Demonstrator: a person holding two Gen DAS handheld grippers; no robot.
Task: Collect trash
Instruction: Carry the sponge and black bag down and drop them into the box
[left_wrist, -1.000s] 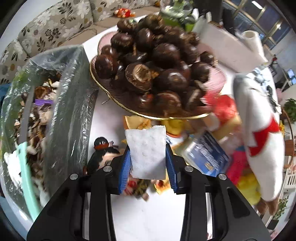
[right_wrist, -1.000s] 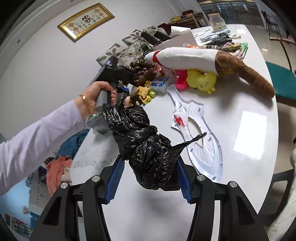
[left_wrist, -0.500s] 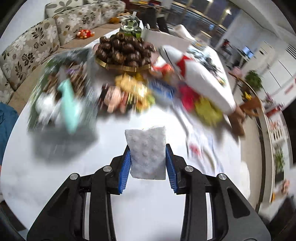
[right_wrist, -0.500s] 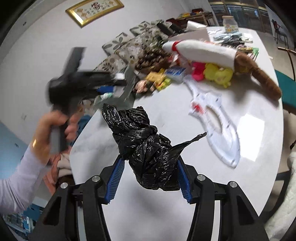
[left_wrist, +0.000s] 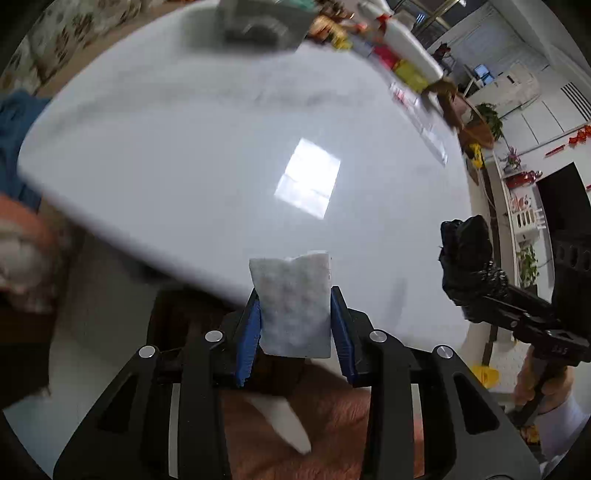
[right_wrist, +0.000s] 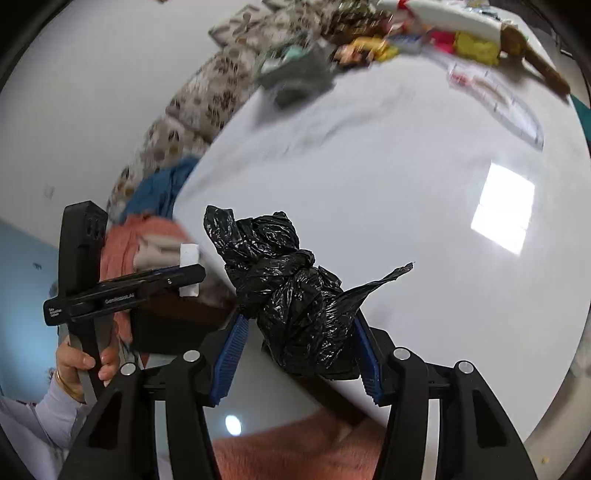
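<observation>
— What do you see of the room and the surface?

— I see a big white glossy table (left_wrist: 207, 155) filling most of both views, with a bright square reflection of light on it. In the left view its near edge runs across the lower left of the frame. At the top of the frames there is blurred clutter at the far end of the table: a white and red plush toy (right_wrist: 443, 14) and some yellow and pink things I cannot name. A sofa with flower pattern (right_wrist: 192, 99) stands along the white wall at the upper left of the right view, and white cabinets are at the right edge of the left view.

— And the trash, where is it relative to the claws?

— My left gripper (left_wrist: 295, 325) is clenched on a white paper tissue (left_wrist: 293, 302); the tissue stands up between the blue pads, low in the centre of the frame, over the table edge. My right gripper (right_wrist: 299, 343) is grasping a knotted black trash bag (right_wrist: 291, 291), which rises above the pads in the lower centre.

— Any containers?

— A clear plastic bag (right_wrist: 295, 74) lies at the top of the right view. It is too blurred, so what is inside I cannot tell.
</observation>
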